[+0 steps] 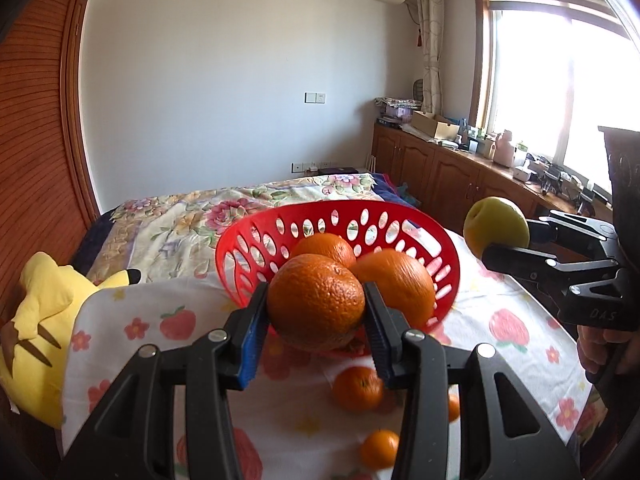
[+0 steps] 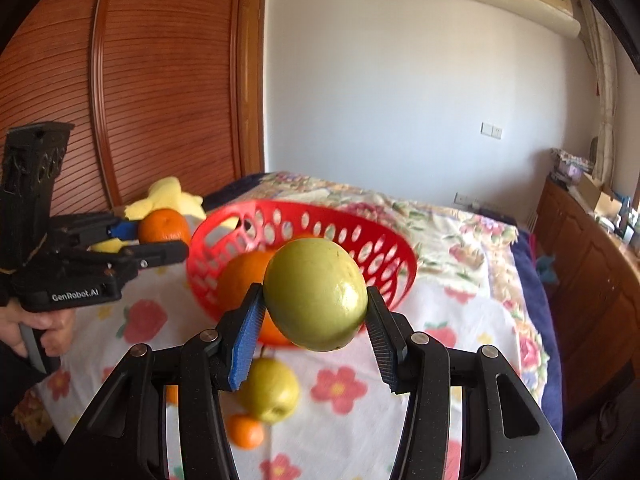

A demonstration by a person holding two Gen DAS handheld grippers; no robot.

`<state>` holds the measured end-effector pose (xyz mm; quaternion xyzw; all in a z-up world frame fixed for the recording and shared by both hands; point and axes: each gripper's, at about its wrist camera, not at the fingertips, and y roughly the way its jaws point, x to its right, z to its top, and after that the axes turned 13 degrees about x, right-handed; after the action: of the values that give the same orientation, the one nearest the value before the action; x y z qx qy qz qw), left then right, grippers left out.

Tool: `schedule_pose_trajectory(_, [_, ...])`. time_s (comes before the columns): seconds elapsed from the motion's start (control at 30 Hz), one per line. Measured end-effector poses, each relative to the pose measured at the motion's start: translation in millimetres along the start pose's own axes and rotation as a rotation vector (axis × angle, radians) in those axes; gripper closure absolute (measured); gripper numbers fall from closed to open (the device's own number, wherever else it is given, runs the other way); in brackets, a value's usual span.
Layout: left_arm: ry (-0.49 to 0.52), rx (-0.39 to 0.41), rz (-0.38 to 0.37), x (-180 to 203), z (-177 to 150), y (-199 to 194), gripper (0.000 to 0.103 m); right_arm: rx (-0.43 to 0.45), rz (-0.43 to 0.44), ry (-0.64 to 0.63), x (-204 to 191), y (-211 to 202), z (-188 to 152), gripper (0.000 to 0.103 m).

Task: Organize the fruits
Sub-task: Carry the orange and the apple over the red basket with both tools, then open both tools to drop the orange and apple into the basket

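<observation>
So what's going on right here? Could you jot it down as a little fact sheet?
Setting: bed covered by a fruit-print cloth
Left gripper: clamped on an orange, held in the air
Right gripper: clamped on a green apple, held in the air
Red basket: holds two oranges
Loose on cloth: small oranges, another green apple
Nearby: yellow plush toy

basket (image 1: 240, 248): you see red plastic with oval holes
orange (image 1: 316, 300): deep orange, dimpled
apple (image 2: 316, 294): yellow-green, your right hand's fruit
cloth (image 1: 520, 344): white with red strawberries and flowers
plush toy (image 1: 36, 320): yellow
bedspread (image 1: 180, 216): floral, pink and cream
</observation>
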<state>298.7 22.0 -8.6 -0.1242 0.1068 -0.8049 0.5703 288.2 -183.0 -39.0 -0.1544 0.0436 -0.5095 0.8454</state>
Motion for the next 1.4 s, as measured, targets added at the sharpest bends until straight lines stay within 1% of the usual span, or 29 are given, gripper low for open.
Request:
schedule_pose_trajectory(0.23, [0.035, 0.011, 0.013, -3.4, 14.1, 19.9, 0.059, -0.003, -0.009, -0.03, 10.2, 26.6, 6.7, 0.052])
schedule_pose_trajectory(0.43, [0.044, -0.001, 0.025, -2.8, 8.9, 39.7, 0.059, -0.054, -0.017, -0.021, 22.1, 56.5, -1.1, 0.052])
schedule_pose_trajectory(0.57, [0.046, -0.018, 0.027, -3.5, 4.3, 49.0, 0.059, -0.071, -0.053, -0.022, 26.9, 69.8, -5.0, 0.052])
schedule_pose_trajectory(0.7, [0.05, -0.026, 0.029, -3.0, 2.3, 53.0, 0.059, -0.09, -0.043, 0.002, 29.4, 79.9, -8.2, 0.052])
schedule_pose_trajectory(1.0, [0.061, -0.048, 0.031, -2.6, -2.5, 59.0, 0.059, -0.116, -0.045, -0.011, 29.0, 88.1, -16.1, 0.052])
schedule_pose_trajectory(1.07, [0.062, -0.05, 0.031, -2.0, -2.4, 60.2, 0.059, -0.1, -0.044, 0.003, 30.4, 85.7, -15.2, 0.052])
schedule_pose_trajectory(1.1, [0.062, -0.051, 0.031, -1.8, -2.3, 60.7, 0.059, -0.091, -0.038, 0.015, 31.5, 83.7, -14.0, 0.049])
schedule_pose_trajectory(1.17, [0.062, -0.052, 0.031, -1.0, -2.3, 61.4, 0.059, -0.083, -0.036, 0.025, 32.2, 81.2, -12.8, 0.049])
schedule_pose_trajectory(1.4, [0.063, -0.058, 0.032, -0.3, -2.3, 65.4, 0.059, -0.066, -0.044, 0.01, 27.3, 69.5, -16.8, 0.047])
